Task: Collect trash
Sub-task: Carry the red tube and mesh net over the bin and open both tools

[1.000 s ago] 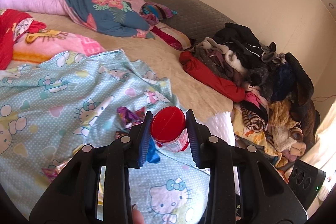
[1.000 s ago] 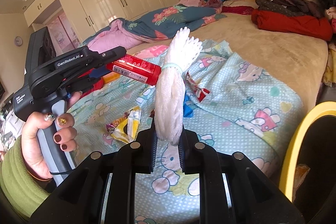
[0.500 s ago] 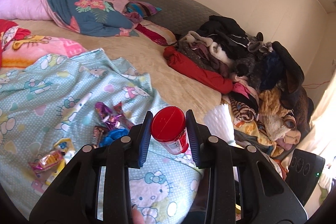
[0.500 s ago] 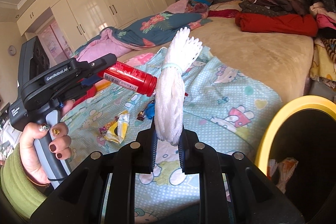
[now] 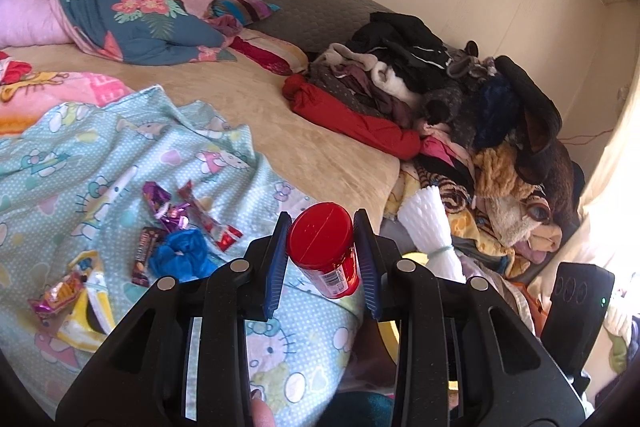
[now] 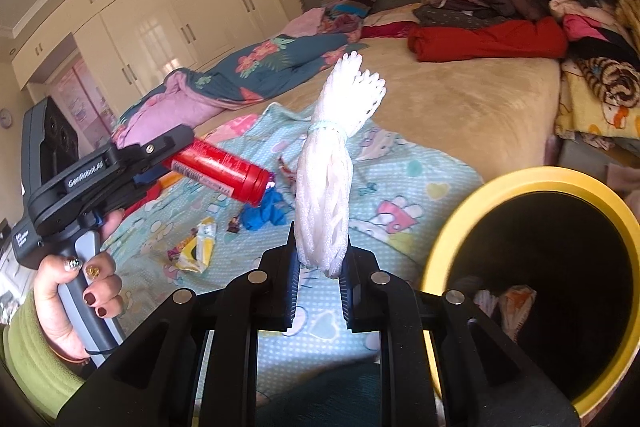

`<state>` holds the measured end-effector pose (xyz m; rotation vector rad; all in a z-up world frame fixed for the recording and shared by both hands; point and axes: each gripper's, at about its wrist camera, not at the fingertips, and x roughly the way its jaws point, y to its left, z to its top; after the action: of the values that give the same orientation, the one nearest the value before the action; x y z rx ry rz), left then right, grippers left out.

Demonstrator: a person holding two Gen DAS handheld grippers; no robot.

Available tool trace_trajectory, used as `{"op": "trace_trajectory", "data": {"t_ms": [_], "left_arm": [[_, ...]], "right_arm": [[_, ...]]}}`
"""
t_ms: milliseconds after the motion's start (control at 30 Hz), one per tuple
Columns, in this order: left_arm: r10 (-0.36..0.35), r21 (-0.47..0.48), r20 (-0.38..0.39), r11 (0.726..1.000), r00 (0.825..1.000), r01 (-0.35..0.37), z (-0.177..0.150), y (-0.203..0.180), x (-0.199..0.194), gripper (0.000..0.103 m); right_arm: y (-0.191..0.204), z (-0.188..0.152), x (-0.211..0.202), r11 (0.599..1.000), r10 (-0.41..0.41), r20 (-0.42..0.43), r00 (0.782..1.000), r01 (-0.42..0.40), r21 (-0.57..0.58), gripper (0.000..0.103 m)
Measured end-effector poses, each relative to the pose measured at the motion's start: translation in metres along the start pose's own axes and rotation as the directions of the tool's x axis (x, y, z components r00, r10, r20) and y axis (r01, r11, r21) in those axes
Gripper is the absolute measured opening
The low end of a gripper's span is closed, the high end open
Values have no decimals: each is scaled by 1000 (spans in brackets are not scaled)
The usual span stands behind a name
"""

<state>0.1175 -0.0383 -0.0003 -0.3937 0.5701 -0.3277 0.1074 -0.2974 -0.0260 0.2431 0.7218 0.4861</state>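
My left gripper (image 5: pixel 322 251) is shut on a red tube-shaped can (image 5: pixel 322 247) with a red cap; it also shows in the right wrist view (image 6: pixel 220 171), held above the bed. My right gripper (image 6: pixel 320 263) is shut on a white foam net bundle (image 6: pixel 328 187) tied with a band; its top shows in the left wrist view (image 5: pixel 430 227). A yellow-rimmed bin with a black inside (image 6: pixel 500 187) stands at the right, with some trash in it. Candy wrappers (image 5: pixel 168 211), a crumpled blue piece (image 5: pixel 180 259) and a yellow wrapper (image 5: pixel 86 307) lie on the Hello Kitty sheet (image 5: pixel 80 163).
A pile of clothes (image 5: pixel 440 99) fills the bed's right side, with a red garment (image 5: pixel 352 115) at its front. A floral blue quilt (image 5: pixel 132 23) and pink blankets lie at the far left. A white wardrobe (image 6: pixel 160 15) stands behind the bed.
Both grippers have moved right, away from the bed and toward the bin, keeping their loads. The bin's opening now fills more of the right wrist view.
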Motion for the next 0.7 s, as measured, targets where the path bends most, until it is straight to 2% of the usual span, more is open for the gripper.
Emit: {"op": "trace_trajectory", "data": {"t_ms": [700], "left_arm": [[-77, 76, -87, 994, 993, 83, -25, -45, 23, 25]], "right_arm": [[-72, -7, -35, 982, -148, 19, 989, 145, 122, 17]]}}
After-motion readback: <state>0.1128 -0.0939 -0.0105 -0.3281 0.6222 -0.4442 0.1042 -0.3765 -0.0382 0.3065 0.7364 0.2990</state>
